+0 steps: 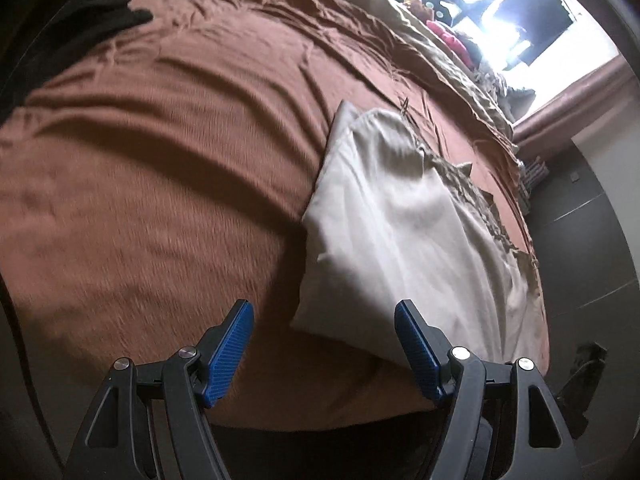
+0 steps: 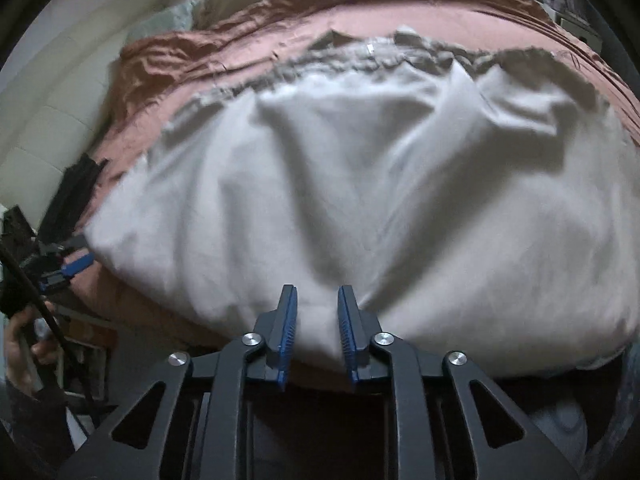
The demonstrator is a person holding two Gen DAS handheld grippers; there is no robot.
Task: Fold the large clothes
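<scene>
A large white garment (image 2: 380, 184) lies spread on a brown bedspread (image 1: 160, 160); it also shows in the left wrist view (image 1: 392, 232) as a folded white slab. My right gripper (image 2: 318, 296) has its jaws narrowed on a bunched fold of the garment's near edge. My left gripper (image 1: 324, 312) is open and empty, just above the bed's near edge, with the garment's near left corner between and beyond its fingers. The left gripper also shows at the left edge of the right wrist view (image 2: 76, 264).
A beige duvet (image 1: 420, 32) and coloured items lie at the far side of the bed under a bright window (image 1: 500, 4). A dark cloth (image 1: 80, 24) lies at the far left. Dark floor (image 1: 580, 240) runs along the right of the bed.
</scene>
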